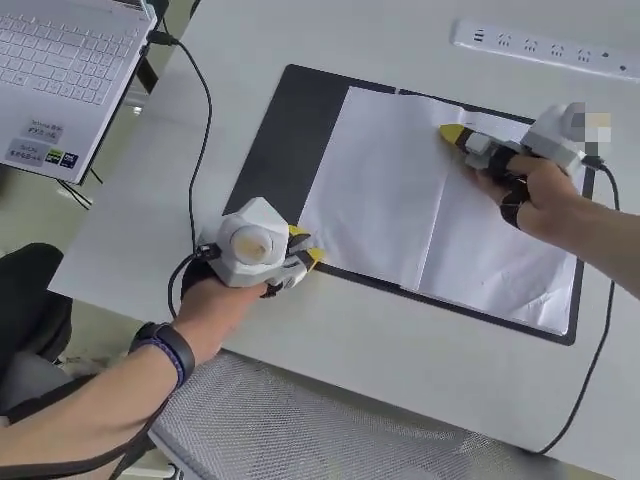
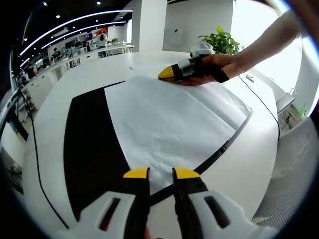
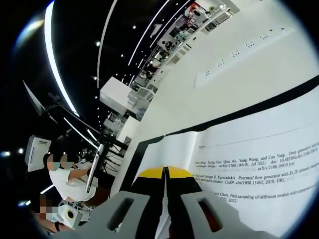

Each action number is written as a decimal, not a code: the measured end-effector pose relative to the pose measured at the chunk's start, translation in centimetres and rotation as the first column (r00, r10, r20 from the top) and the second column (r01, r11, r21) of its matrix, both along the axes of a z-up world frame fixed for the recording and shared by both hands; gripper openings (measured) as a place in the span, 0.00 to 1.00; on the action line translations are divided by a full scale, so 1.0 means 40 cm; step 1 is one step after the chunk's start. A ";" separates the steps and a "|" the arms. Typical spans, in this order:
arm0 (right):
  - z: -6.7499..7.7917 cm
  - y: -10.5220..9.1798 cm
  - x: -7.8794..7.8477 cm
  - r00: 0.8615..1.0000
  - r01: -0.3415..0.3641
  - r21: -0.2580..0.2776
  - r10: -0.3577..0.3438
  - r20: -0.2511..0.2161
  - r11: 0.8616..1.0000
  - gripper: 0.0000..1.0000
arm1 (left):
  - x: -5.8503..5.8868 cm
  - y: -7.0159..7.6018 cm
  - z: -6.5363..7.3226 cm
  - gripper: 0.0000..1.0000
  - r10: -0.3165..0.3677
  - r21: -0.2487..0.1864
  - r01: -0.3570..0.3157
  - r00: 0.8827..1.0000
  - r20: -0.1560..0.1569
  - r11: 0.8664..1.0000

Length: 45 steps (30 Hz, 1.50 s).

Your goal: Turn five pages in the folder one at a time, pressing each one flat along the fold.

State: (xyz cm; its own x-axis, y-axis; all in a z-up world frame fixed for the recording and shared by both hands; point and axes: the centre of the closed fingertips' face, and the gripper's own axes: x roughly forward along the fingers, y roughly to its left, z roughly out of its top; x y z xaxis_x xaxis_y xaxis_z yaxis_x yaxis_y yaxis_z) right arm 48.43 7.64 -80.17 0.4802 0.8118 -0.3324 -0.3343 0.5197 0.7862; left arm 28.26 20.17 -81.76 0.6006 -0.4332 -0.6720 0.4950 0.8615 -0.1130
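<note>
White table (image 1: 400, 350) is carrying everything in the head view. At the far left a laptop (image 1: 60, 70) is sitting open on it. A black cable (image 1: 200, 110) is running from beside it down toward the person's left hand. Below the near edge of the table a grey mesh chair (image 1: 300, 420) is showing.

The left gripper (image 1: 308, 250) is resting at the near left corner of the paper, where the white sheets are meeting the black cover of the folder (image 1: 285, 140). In the left gripper view the left gripper (image 2: 160, 173) is holding its jaws a little apart, with the paper's edge lying just in front of the yellow tips. Whether the tips are touching the paper, the pictures are not telling.

The folder is lying open in the middle of the table, at a slant to the table's edge. The left page (image 1: 380, 190) is covering only a part of the left cover, so a wide black strip is showing beside it. The fold (image 1: 432, 225) is running between the two pages.

The right gripper (image 1: 450, 133) is lying at the far end of the fold, tips on the paper. In the right gripper view the right gripper (image 3: 165, 172) is showing its jaws closed together over a page with printed text (image 3: 259, 164). Whether they are nipping a sheet cannot be told.

At the far right a white power strip (image 1: 545, 48) is lying on the table.
</note>
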 end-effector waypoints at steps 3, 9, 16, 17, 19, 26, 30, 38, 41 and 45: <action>0.001 0.000 -0.022 1.000 -0.012 0.003 0.012 0.002 1.000 0.00 | 0.000 0.000 0.001 0.16 0.002 -0.004 -0.002 1.000 -0.003 1.000; 0.000 0.002 -0.069 0.999 -0.052 0.019 0.052 -0.005 0.998 0.00 | -0.004 -0.005 0.008 0.17 0.003 -0.009 -0.003 1.000 -0.006 1.000; -0.005 -0.006 -0.116 0.998 -0.067 0.049 0.068 -0.010 0.997 0.00 | -0.011 -0.009 0.021 0.17 -0.005 -0.006 0.005 1.000 -0.006 1.000; -0.005 -0.007 -0.123 0.997 -0.070 0.052 0.071 -0.010 0.996 0.00 | -0.013 -0.011 0.026 0.17 -0.005 -0.006 0.005 1.000 -0.006 1.000; -0.003 -0.009 -0.142 0.997 -0.073 0.059 0.074 -0.013 0.996 0.00 | -0.016 -0.015 0.034 0.17 -0.006 -0.005 0.006 1.000 -0.005 1.000; 0.005 -0.008 -0.217 0.993 -0.114 0.068 0.115 -0.019 0.991 0.00 | -0.019 -0.017 0.042 0.17 -0.010 -0.004 0.010 1.000 -0.004 1.000; 0.018 0.004 -0.268 0.990 -0.140 0.065 0.141 -0.018 0.988 0.00 | -0.017 -0.016 0.040 0.17 -0.010 -0.004 0.010 1.000 -0.003 1.000; 0.038 0.026 -0.391 0.976 -0.214 0.045 0.215 -0.029 0.976 0.00 | -0.018 -0.014 0.042 0.17 -0.010 -0.004 0.010 1.000 -0.001 1.000; 0.041 0.029 -0.426 0.975 -0.219 0.047 0.221 -0.034 0.975 0.00 | -0.018 -0.014 0.043 0.17 -0.009 -0.005 0.009 1.000 0.003 1.000; 0.049 0.034 -0.473 0.972 -0.225 0.057 0.228 -0.048 0.973 0.00 | -0.021 -0.016 0.045 0.17 -0.012 -0.004 0.012 1.000 0.002 1.000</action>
State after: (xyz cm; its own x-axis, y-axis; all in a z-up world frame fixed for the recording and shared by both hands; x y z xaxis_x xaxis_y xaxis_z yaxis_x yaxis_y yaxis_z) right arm 29.49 9.01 -78.21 0.2642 0.9138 -0.3085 -0.3953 0.3944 0.8296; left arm 27.44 19.52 -79.94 0.5971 -0.4426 -0.6690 0.5052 0.8553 -0.1150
